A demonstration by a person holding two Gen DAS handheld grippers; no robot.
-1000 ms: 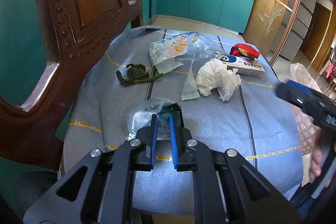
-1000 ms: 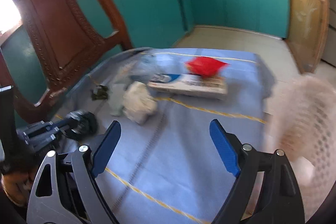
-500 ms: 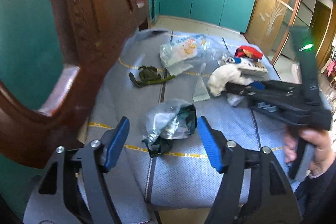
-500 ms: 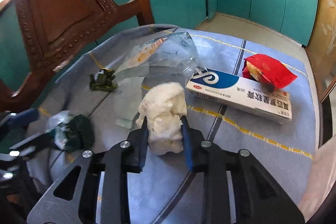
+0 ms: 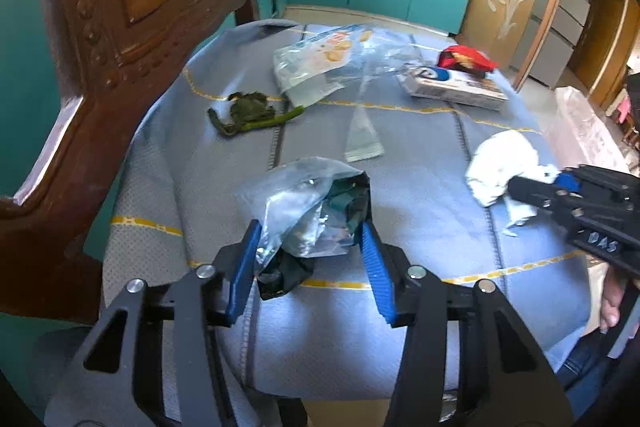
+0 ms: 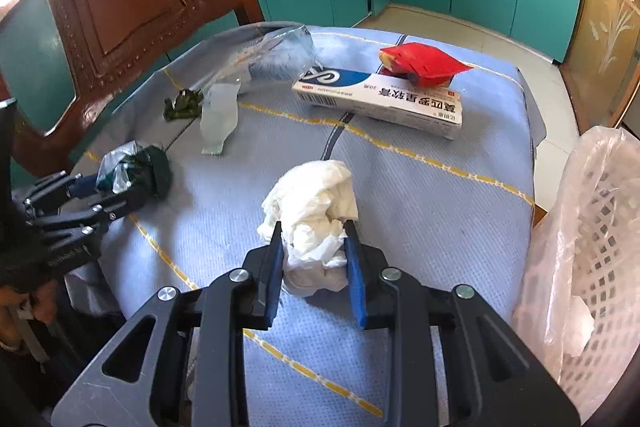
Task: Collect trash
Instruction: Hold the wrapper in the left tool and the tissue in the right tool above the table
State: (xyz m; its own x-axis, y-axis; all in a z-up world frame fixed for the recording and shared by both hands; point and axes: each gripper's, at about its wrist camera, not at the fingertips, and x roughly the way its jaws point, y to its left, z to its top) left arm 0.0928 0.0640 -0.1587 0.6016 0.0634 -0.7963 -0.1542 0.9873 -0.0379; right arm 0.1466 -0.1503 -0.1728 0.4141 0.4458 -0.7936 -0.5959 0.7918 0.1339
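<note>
tissue wad (image 6: 310, 223): clamped in your right gripper (image 6: 312, 259); lined basket (image 6: 592, 227) just right.
foil wrapper (image 5: 308, 211): between your left gripper (image 5: 310, 259) pads, closing, not yet pinched.

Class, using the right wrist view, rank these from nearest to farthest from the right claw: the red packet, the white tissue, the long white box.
1. White tissue: between the right claw's fingers.
2. Long white box: farther back, centre-right of the table.
3. Red packet: just behind the box.

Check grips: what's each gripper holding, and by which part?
Right gripper pinches the crumpled tissue at its near end. Left gripper, jaws just closing, brackets the foil wrapper; firm contact unclear.
</note>
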